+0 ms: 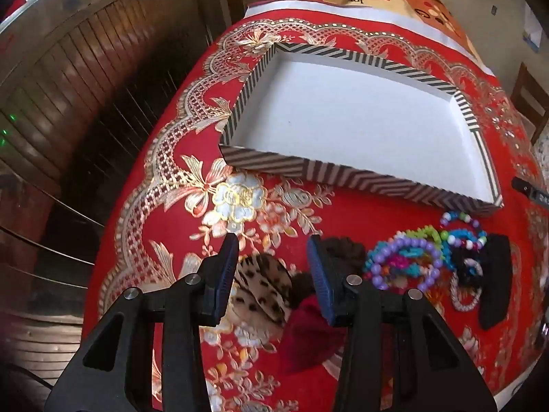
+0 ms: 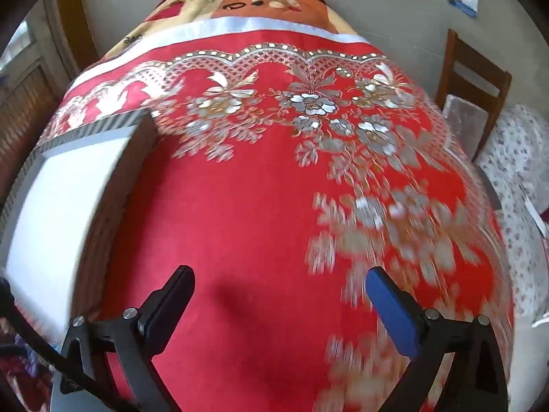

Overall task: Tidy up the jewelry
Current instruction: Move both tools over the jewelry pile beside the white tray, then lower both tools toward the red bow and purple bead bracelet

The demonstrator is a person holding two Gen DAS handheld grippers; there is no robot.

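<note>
Beaded plastic is what most of the jewelry pile (image 1: 425, 257) appears to be made of in the left wrist view, where it is seen lying on the red floral cloth (image 1: 360, 213) just in front of the near corner of the striped tray (image 1: 343, 171), whose white floor is bare. The strands are judged light, limp and tangled, so that one lifted loop may well drag its neighbours; a hold across a single purple bracelet (image 1: 405, 247) at the top of the heap is judged safest. Leopard-print fabric (image 1: 260, 285) and a dark red piece (image 1: 308, 329), perhaps scrunchies, are seen under the left gripper (image 1: 272, 240); they are judged soft and compressible, easily pinched anywhere on the bunched cloth. The left gripper's jaws are held moderately apart with nothing between the pads. In the right wrist view, which is blurred, the right gripper (image 2: 279, 274) is seen spread wide and empty over plain red cloth, with the tray's wall (image 2: 99, 213) at the left edge; the jewelry can barely be made out at the lower left corner.
</note>
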